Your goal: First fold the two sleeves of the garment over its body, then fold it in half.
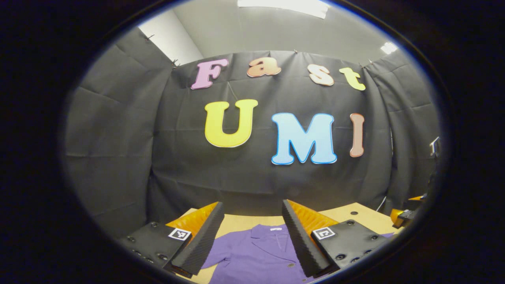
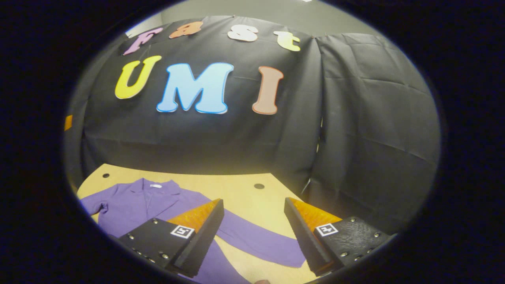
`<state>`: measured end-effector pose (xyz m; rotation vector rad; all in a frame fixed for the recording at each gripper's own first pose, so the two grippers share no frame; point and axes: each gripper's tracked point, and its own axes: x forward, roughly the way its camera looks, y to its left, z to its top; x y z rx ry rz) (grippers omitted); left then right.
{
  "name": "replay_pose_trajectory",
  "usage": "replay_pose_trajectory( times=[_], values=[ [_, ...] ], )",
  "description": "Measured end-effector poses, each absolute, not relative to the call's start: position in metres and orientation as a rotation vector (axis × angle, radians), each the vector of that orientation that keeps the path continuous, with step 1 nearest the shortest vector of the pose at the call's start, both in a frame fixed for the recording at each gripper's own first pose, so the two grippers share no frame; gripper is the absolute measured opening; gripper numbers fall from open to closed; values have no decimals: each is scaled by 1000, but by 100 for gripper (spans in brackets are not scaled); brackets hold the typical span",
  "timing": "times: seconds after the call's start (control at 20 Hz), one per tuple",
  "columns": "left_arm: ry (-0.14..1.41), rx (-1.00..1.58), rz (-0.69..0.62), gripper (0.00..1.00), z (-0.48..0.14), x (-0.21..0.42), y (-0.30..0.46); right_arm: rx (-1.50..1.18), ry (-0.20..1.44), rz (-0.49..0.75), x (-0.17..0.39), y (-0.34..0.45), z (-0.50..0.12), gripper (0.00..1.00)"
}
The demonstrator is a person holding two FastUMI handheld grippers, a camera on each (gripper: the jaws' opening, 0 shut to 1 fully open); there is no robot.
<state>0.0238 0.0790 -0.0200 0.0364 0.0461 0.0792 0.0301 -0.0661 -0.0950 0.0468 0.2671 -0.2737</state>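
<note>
Nearest in the left gripper view, the left tongs stand wide apart with nothing between them, each finger mount carrying a small square black-and-white marker that spells no readable words. Just beyond and below them lies the purple shirt, flat on the light wooden surface, collar toward the booth wall, with a small white neck label too small to read and a buttoned front placket. The tongs hover above the shirt's collar area, not touching it.

In the right gripper view, the right tongs are likewise spread wide and empty, with the same kind of square markers. The shirt lies to their left, and its long sleeve stretches out across the surface, away from the shirt's body, passing beneath the gap between the fingers. Both sleeves are unfolded.
</note>
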Motion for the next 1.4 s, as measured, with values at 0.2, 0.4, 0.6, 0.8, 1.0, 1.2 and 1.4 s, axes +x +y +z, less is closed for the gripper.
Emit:
replay_pose_trajectory(
  times=[0.2, 0.4, 0.6, 0.8, 1.0, 1.2, 1.4],
  values=[
    [48, 48, 93, 94, -20, 23, 78, 91, 398, -337, 26, -96, -146, 96],
    [59, 58, 97, 94, -22, 18, 73, 179, 510, -370, 21, -116, -190, 96],
    [78, 64, 109, 94, -29, 14, 71, 262, 613, -397, 15, -132, -235, 93],
    [100, 67, 118, 94, -34, 9, 66, 316, 698, -421, 11, -143, -275, 96],
    [111, 66, 136, 94, -42, 5, 66, 378, 770, -432, 7, -146, -307, 97],
    [110, 65, 154, 94, -47, 2, 64, 353, 806, -458, 4, -155, -324, 96],
    [105, 69, 173, 94, -48, 1, 63, 339, 835, -449, 3, -159, -334, 96]
  ],
)
